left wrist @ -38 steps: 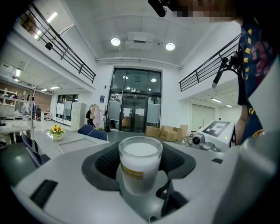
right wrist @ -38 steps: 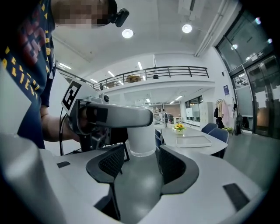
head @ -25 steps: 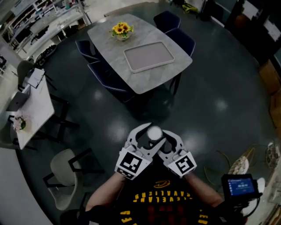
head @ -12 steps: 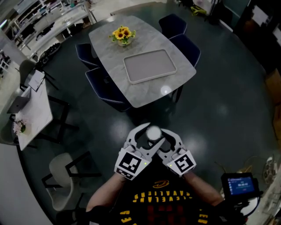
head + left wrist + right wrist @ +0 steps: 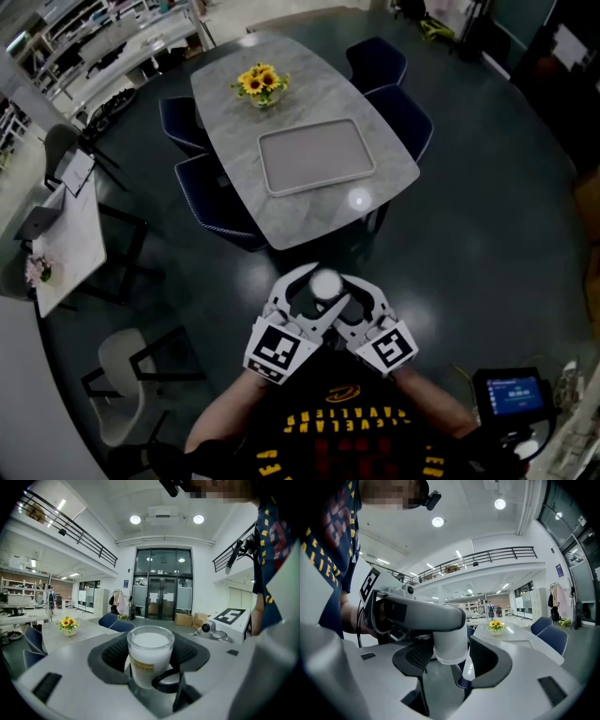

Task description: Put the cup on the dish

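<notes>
Left tongs (image 5: 151, 651): clamped on the cup (image 5: 326, 283), dark ribbed pads tight against both sides of it, held out in front of the person's chest.
Right tongs (image 5: 451, 648): also closed on the cup and gripping its lower part, with one jaw of the left tongs crossing just above.
Cup: upright, clear-walled, white right up to the rim, with a yellow band low on its side. It's caught between both pairs of tongs, which meet around it like a ring.
Cup's place: up in the air over the dark, glossy floor (image 5: 487, 216), well apart from the tray (image 5: 317, 157) and off the surface (image 5: 281, 103).
Tray: pale, rectangular, lying flat near the middle of the grey surface.
Flowers (image 5: 260, 82): a small yellow bunch in a pot at the far end of the surface, beyond the tray.
Chairs (image 5: 211, 192): dark blue, tucked in along both long sides of the surface.
</notes>
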Motion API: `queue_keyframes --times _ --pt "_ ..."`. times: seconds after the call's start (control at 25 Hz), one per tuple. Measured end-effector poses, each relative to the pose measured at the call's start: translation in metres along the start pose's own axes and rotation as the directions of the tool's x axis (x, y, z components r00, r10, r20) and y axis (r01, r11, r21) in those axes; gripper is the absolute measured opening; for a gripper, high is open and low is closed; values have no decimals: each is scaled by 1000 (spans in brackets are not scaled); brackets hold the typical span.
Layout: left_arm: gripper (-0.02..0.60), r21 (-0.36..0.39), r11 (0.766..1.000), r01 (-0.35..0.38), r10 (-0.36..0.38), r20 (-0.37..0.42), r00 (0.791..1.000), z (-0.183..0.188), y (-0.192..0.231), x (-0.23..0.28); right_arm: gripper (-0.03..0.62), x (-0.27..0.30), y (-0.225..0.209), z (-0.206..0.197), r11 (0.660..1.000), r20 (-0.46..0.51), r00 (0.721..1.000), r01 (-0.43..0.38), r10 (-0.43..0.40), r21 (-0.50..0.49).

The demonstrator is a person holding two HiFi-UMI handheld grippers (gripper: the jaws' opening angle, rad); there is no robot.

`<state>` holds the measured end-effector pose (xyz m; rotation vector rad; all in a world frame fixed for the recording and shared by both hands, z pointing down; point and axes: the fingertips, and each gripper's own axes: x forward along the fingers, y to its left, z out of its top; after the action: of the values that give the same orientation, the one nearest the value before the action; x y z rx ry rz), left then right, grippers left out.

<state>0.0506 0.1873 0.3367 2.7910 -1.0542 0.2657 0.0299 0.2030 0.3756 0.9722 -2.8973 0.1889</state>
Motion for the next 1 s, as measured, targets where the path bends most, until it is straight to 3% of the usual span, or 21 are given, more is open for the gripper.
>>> queue_keyframes --times 0.4,1.0 --pt "268 -23 999 -28 28 -28 999 1 38 58 233 28 -61 -7 999 -26 999 -40 40 6" --pt "268 -17 997 70 -70 -55 996 20 136 119 233 115 -143 11 999 -46 998 48 -48 -13"
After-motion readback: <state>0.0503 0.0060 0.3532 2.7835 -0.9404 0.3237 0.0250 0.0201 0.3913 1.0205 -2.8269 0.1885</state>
